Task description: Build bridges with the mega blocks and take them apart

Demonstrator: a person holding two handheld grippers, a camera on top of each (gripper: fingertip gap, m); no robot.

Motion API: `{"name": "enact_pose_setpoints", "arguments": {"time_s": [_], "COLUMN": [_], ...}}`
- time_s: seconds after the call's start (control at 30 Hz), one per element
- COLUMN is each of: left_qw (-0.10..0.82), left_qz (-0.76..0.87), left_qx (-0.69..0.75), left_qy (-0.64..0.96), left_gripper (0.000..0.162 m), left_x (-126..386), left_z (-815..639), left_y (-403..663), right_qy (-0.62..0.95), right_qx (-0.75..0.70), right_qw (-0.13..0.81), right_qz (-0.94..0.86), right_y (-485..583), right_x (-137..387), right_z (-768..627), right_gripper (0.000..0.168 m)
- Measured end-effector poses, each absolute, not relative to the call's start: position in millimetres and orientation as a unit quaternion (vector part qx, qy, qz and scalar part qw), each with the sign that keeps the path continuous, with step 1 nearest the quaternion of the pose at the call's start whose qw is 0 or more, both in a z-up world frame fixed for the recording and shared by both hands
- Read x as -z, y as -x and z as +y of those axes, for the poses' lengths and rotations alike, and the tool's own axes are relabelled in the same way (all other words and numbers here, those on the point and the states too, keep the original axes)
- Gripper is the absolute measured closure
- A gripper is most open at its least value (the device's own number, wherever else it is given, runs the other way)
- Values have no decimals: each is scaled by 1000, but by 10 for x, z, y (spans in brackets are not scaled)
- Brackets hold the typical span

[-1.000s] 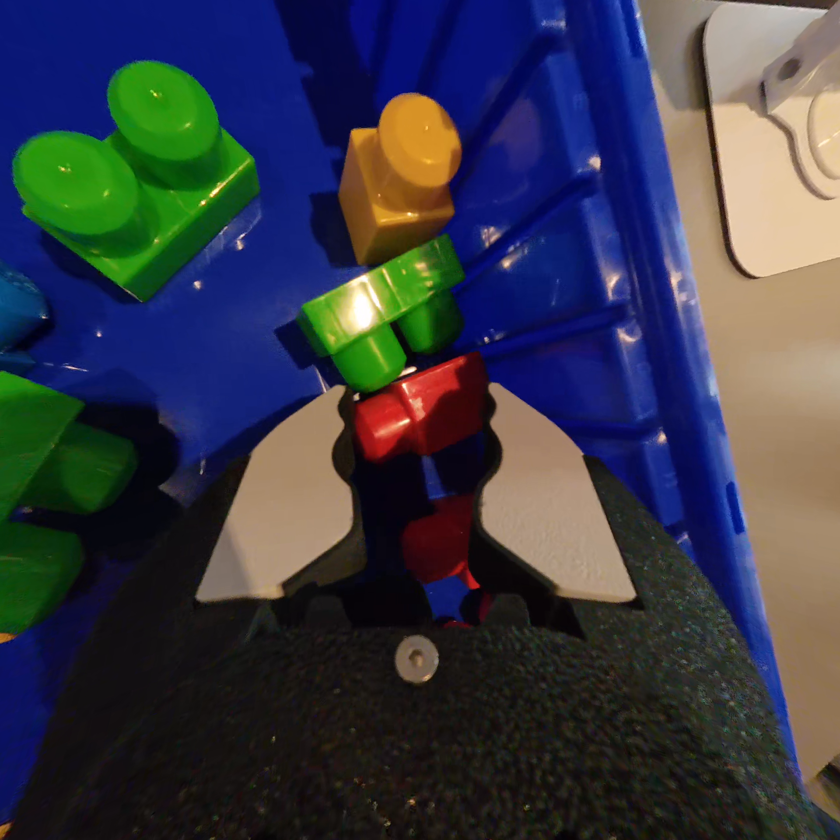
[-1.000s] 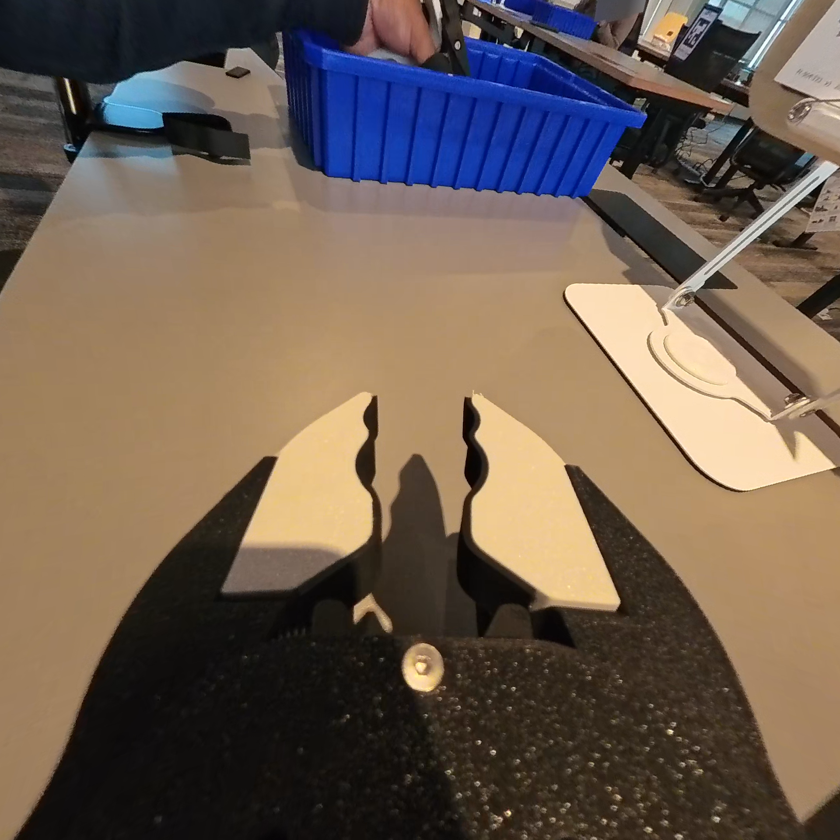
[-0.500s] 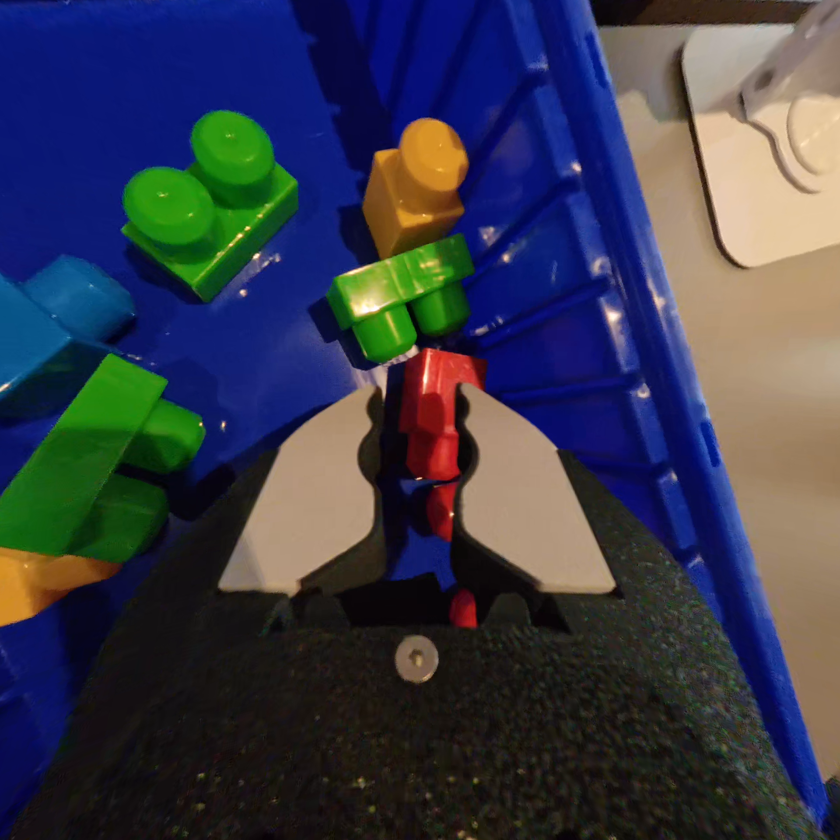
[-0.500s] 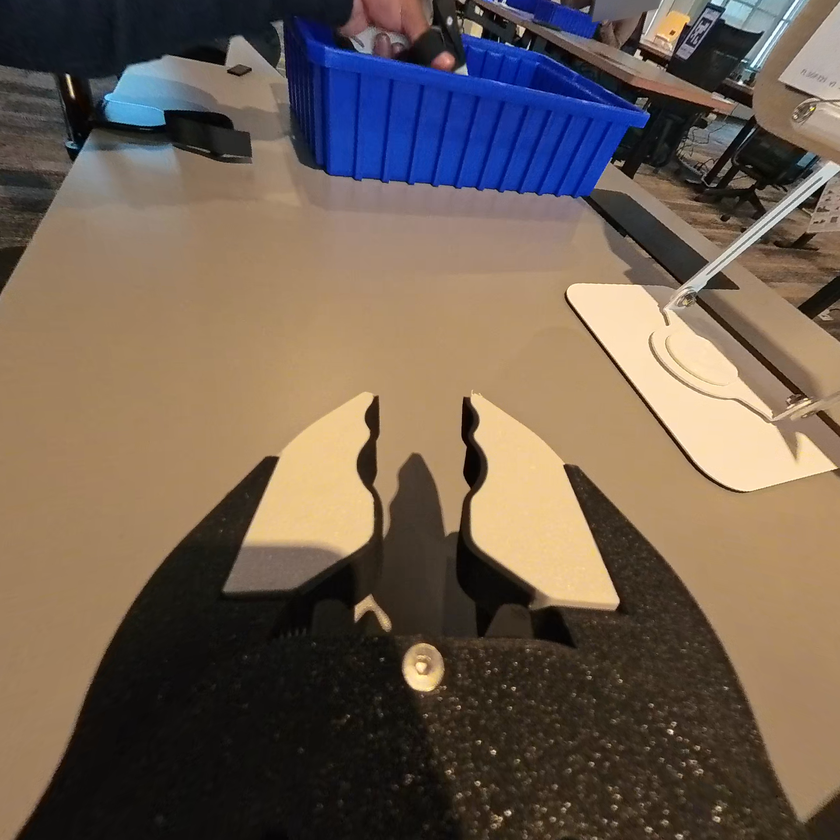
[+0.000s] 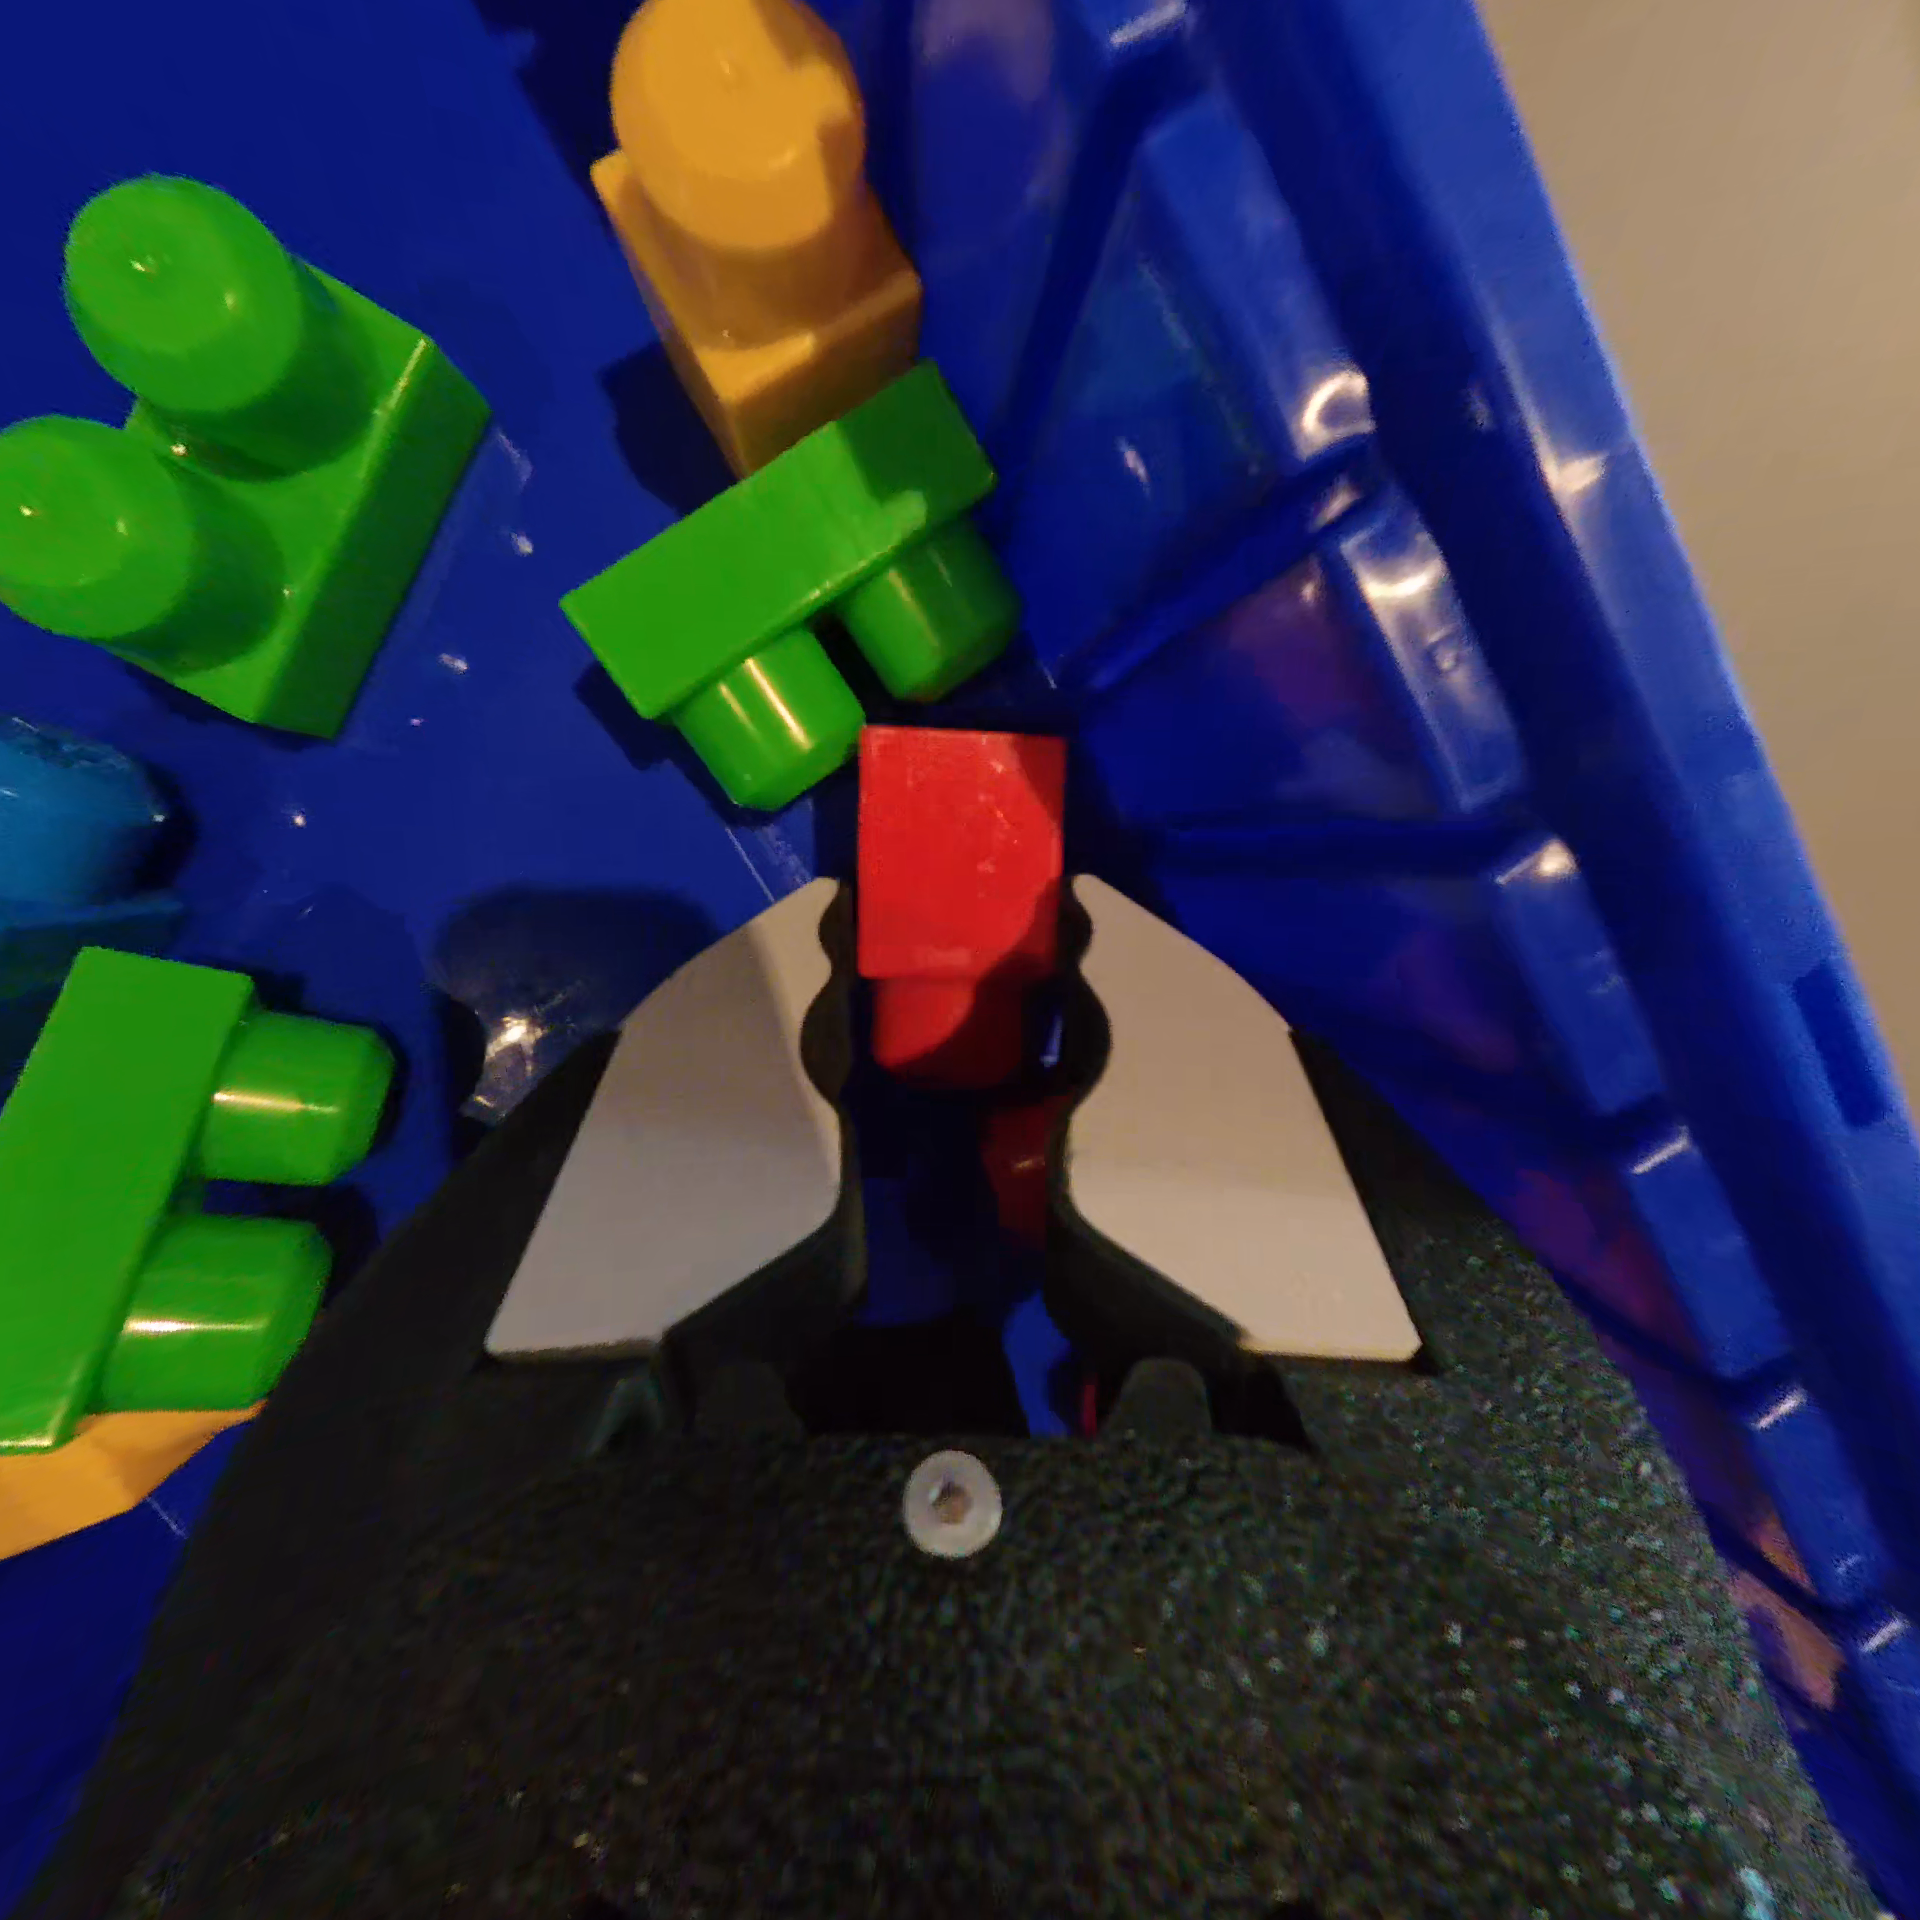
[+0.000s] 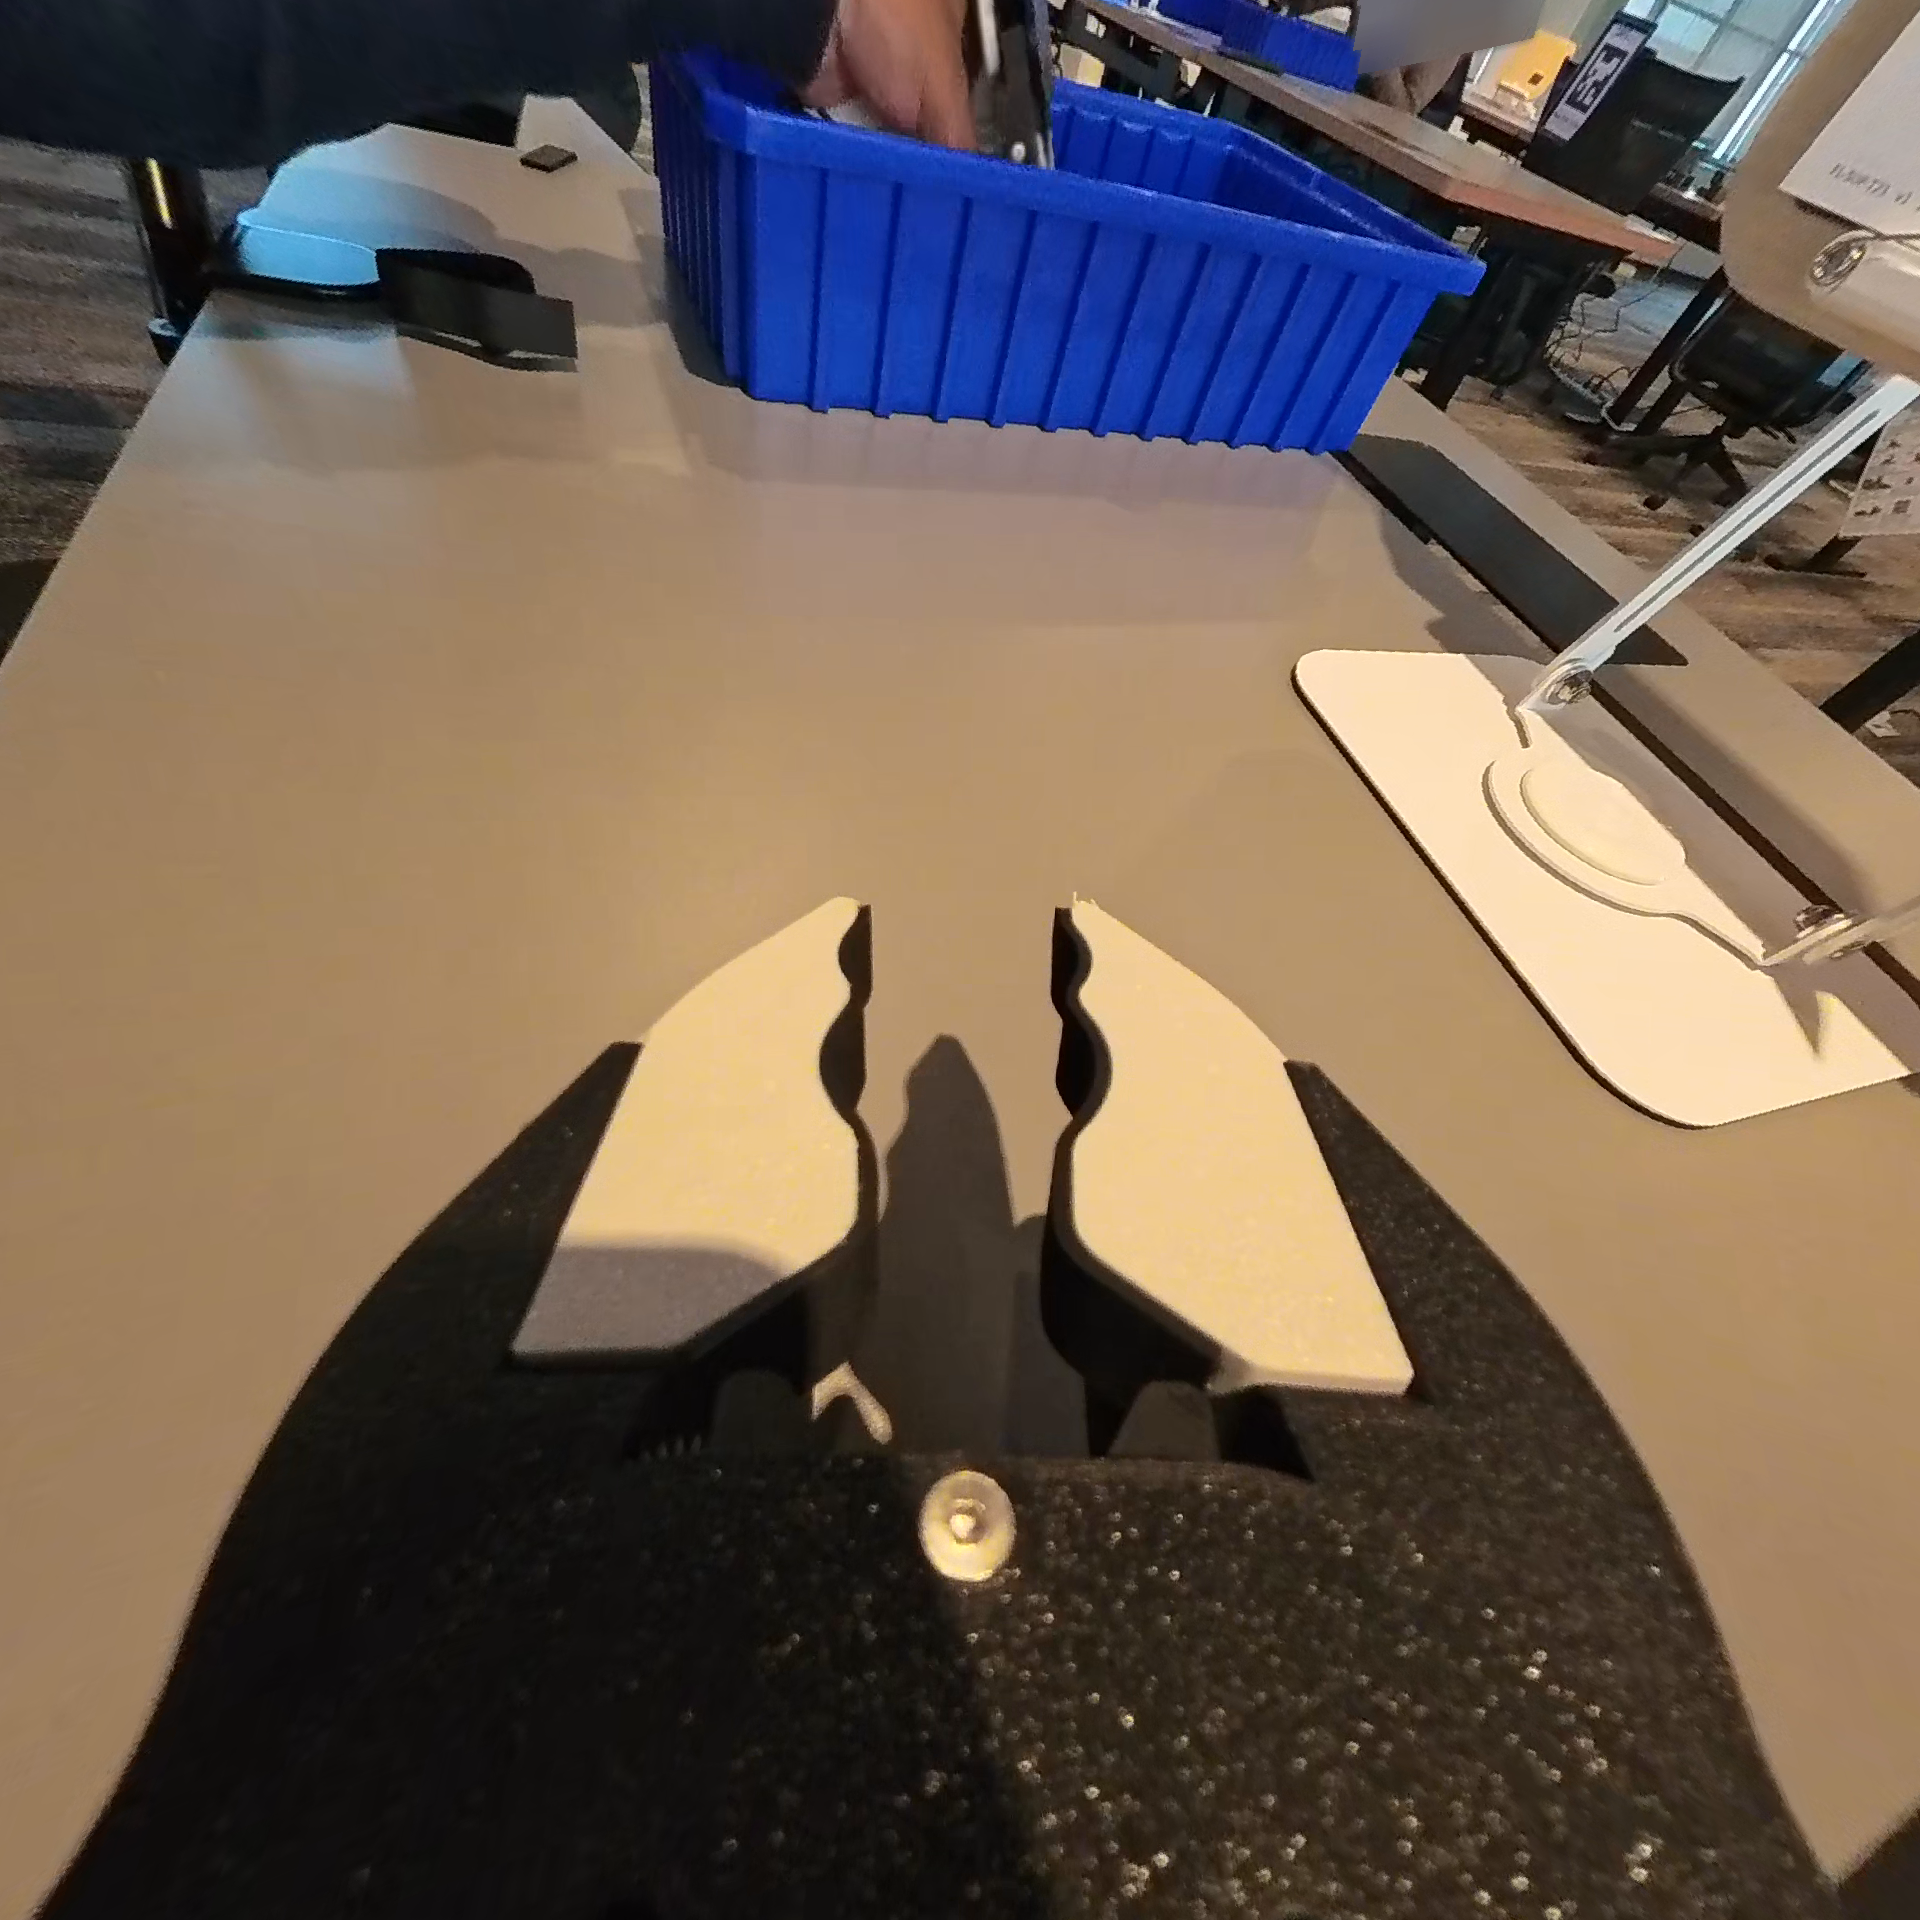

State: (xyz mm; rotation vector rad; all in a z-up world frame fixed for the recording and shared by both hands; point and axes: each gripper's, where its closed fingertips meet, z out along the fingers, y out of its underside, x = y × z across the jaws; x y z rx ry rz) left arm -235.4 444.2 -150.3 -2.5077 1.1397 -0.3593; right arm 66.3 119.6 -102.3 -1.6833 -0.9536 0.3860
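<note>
- My left gripper [image 5: 961, 914] has its jaws clamped on a red block [image 5: 956, 852], one finger on each side, stud pointing back toward the camera, inside the blue bin [image 5: 1455, 727].
- The red block sits close by the bin's ribbed side wall; whether it is clear of the floor I cannot tell.
- Just beyond it, a green two-stud block [image 5: 790, 592] lies on its side, its studs almost touching the red block's far corner; a yellow single-stud block [image 5: 758, 239] leans behind that one.
- Farther left lie another green two-stud block [image 5: 239, 457], upright, and a third green block [image 5: 156, 1174] tipped over on a yellow piece; a light blue block [image 5: 73, 821] shows at the edge.
- My right gripper [image 6: 961, 925] rests low over the bare grey worktop [image 6: 520, 727], jaws apart and empty, well short of the bin.
- From that side the bin stands at the far end of the worktop, a person's hand [image 6: 904, 83] reaching into it with the left gripper's handle.
- A white lamp base [image 6: 1558, 862] sits at the worktop's right; a black holder [image 6: 478, 301] lies left of the bin.
- Risk, as I judge it: the grip is near the fingertips, so the red block could pivot or slip out on the lift.
- A second risk: dragging it forward could snag the green studs, or swinging right could knock it against the bin wall and loosen it.
- No bridge is standing on the worktop yet; building looks barely begun.
</note>
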Motion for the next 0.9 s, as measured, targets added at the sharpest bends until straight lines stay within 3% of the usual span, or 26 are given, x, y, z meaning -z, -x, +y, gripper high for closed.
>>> {"name": "enact_pose_setpoints", "arguments": {"time_s": [0.2, 0.47, 0.7, 0.9], "left_qw": [224, 390, 521, 642], "left_qz": [355, 320, 417, 512], "left_qx": [132, 246, 362, 325], "left_qy": [898, 828, 651, 469], "left_gripper": [125, 126, 126, 126], "left_x": [1299, 297, -564, -374], "left_z": [4546, 4393, 3400, 2467], "left_y": [2459, 2158, 1004, -97], "right_qy": [710, 709, 685, 661], "right_qx": [-164, -155, -124, -196], "right_qw": [553, 561, 617, 665], "right_qz": [-403, -398, -366, -288], "right_y": [-665, -677, -706, -722], "right_x": [1017, 999, 806, 440], "right_z": [1192, 1212, 1341, 1438], "right_gripper": [135, 135, 128, 119]}}
